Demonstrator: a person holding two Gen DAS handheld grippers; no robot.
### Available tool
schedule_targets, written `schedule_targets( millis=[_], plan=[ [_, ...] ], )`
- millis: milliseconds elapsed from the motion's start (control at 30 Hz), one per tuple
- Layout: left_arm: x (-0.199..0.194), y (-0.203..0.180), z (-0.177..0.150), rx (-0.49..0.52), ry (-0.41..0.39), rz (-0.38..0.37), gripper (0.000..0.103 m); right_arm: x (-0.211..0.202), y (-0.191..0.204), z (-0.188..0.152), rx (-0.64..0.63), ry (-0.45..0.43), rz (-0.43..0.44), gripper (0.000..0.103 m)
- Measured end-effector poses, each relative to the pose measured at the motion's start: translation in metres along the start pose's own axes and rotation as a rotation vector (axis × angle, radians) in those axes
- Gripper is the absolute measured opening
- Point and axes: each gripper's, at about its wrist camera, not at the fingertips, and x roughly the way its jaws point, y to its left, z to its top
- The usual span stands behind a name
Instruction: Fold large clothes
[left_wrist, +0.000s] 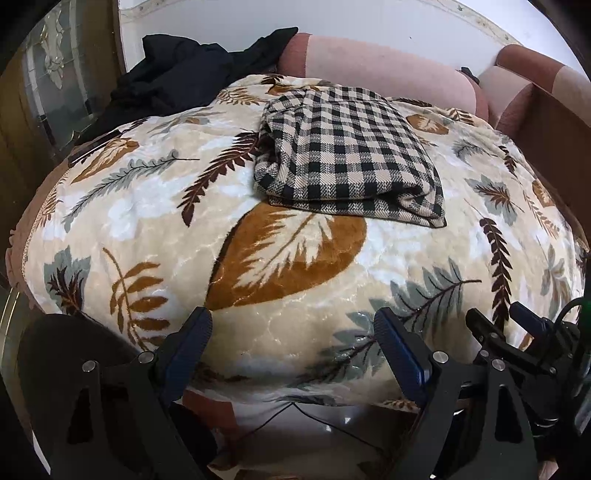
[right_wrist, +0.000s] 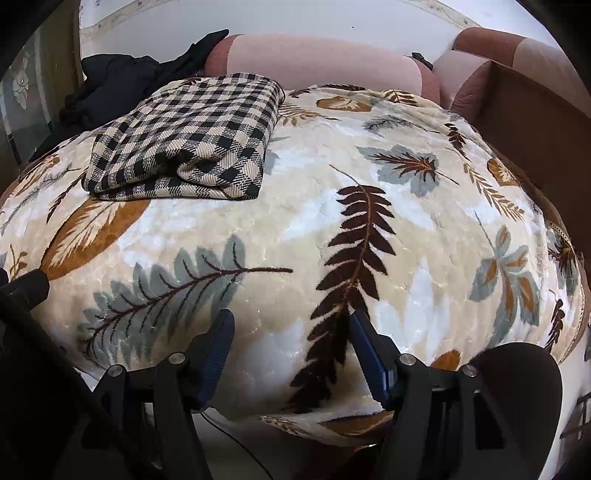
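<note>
From my left claw (left_wrist: 291, 328) I see the folded checked garment in black, beige and white woven cloth (left_wrist: 347, 155) lying well ahead and slightly to the right, flat on the plush cream blanket printed with brown, grey and rust leaves (left_wrist: 155, 206). My left claw stands wide, nothing between its dark blue ribbed pads (left_wrist: 192, 339), and it hangs over the blanket's near edge, well apart from the garment. From my right claw (right_wrist: 291, 343) the same garment (right_wrist: 184, 136) lies ahead and off to the left, its thick folded edge facing me. The right claw is also parted, somewhat narrower than the left, with only blanket (right_wrist: 369, 155) showing between the pads; it grips nothing. In the left view the right claw (left_wrist: 517, 321) pokes in at the lower right, just beside mine.

Behind the garment, a heap of crumpled black clothing (left_wrist: 177, 70) sits at the far left of the blanket. A pink cylindrical bolster cushion (left_wrist: 369, 62) lies along the far side against the white wall, and a brown and pink upholstered cushion (left_wrist: 532, 74) stands at the far right. Nothing lies on the blanket between either claw and the garment.

I count one folded checked garment, one black heap, one blanket, one bolster, two claws
</note>
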Motion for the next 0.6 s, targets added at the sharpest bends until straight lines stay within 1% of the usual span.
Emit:
schedule_targets(
  millis=[267, 467, 600],
  plan=[
    [0.0043, -0.0027, -0.0016, 0.013, 0.02, -0.009, 0.088, 0.0008, 0.0014, -0.0009, -0.003, 0.003, 0.003, 0.069],
    [0.0063, -0.0038, -0.003, 0.024, 0.02, -0.022, 0.088, -0.0042, 0.0071, 0.0007, -0.024, -0.026, -0.003, 0.07],
    [0.0088, -0.0034, -0.0025, 0.021, 0.029, -0.022, 0.088, -0.0031, 0.0091, 0.0014, -0.033, -0.023, 0.002, 0.071]
  ],
)
